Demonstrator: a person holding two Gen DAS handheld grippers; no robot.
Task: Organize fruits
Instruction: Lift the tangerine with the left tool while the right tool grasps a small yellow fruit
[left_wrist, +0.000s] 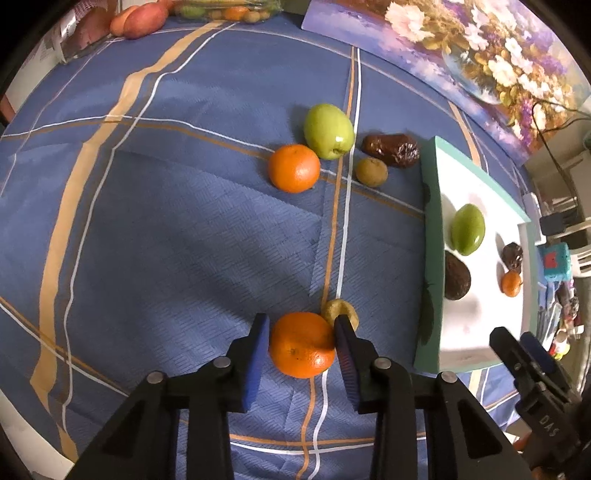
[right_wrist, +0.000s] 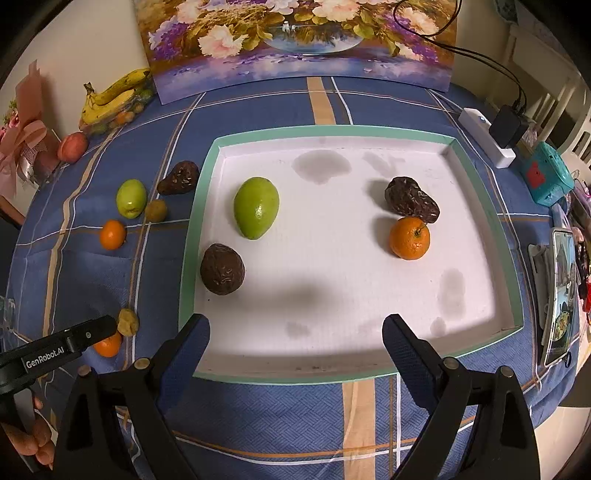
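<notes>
My left gripper (left_wrist: 301, 334) has its blue pads on both sides of an orange (left_wrist: 301, 345) on the blue tablecloth; the right pad touches it, the left stands just off. A small tan fruit (left_wrist: 338, 312) lies just behind. Further off lie another orange (left_wrist: 293, 168), a green fruit (left_wrist: 328, 131), a kiwi (left_wrist: 371, 171) and a dark wrinkled fruit (left_wrist: 391, 149). My right gripper (right_wrist: 295, 336) is open and empty over the near edge of the white tray (right_wrist: 314, 374), which holds a green fruit (right_wrist: 256, 212), a dark round fruit (right_wrist: 222, 274), an orange (right_wrist: 410, 238) and a dark fruit (right_wrist: 410, 199).
A flower painting (right_wrist: 295, 40) leans at the table's back. Bananas (right_wrist: 114, 96) and a reddish fruit (right_wrist: 72, 146) lie at the back left. A white power strip (right_wrist: 487, 142), a teal box (right_wrist: 548, 179) and a phone (right_wrist: 559, 295) sit to the tray's right.
</notes>
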